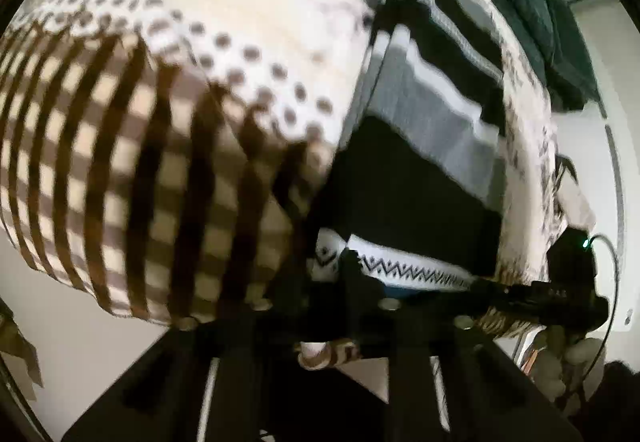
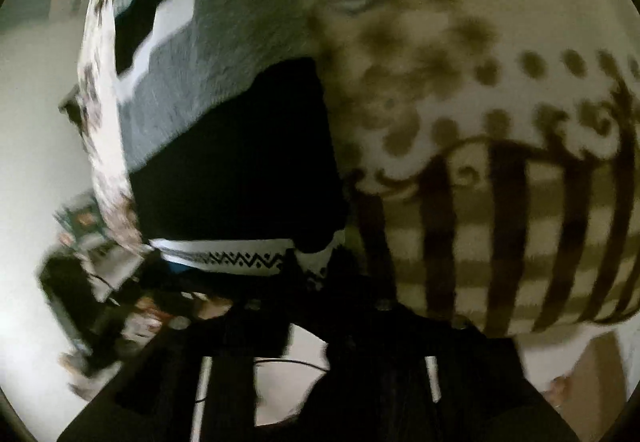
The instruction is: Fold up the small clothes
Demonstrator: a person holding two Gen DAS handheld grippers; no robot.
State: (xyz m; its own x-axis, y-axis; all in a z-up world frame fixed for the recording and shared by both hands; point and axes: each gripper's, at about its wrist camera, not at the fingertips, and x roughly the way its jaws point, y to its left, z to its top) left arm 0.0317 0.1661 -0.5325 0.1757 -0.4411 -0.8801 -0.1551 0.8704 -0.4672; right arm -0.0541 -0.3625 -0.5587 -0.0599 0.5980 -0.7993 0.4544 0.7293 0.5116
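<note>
A small knitted garment with black, grey and white bands and a zigzag hem (image 1: pixel 420 177) lies on a cream cloth with brown dots and stripes (image 1: pixel 168 145). My left gripper (image 1: pixel 328 262) is shut on the hem's near left corner. The right gripper (image 1: pixel 532 294) shows in the left wrist view at the hem's other end. In the right wrist view the same garment (image 2: pixel 224 145) fills the middle, and my right gripper (image 2: pixel 316 266) is shut on its zigzag hem (image 2: pixel 240 260). The left gripper (image 2: pixel 100 282) appears blurred at the left. Both views are motion-blurred.
The patterned cloth (image 2: pixel 500 201) covers the surface under the garment. A dark green piece of clothing (image 1: pixel 532 25) lies at the far right. White wall or floor (image 1: pixel 80 322) shows below the cloth's edge. A cable (image 1: pixel 608 282) runs from the right gripper.
</note>
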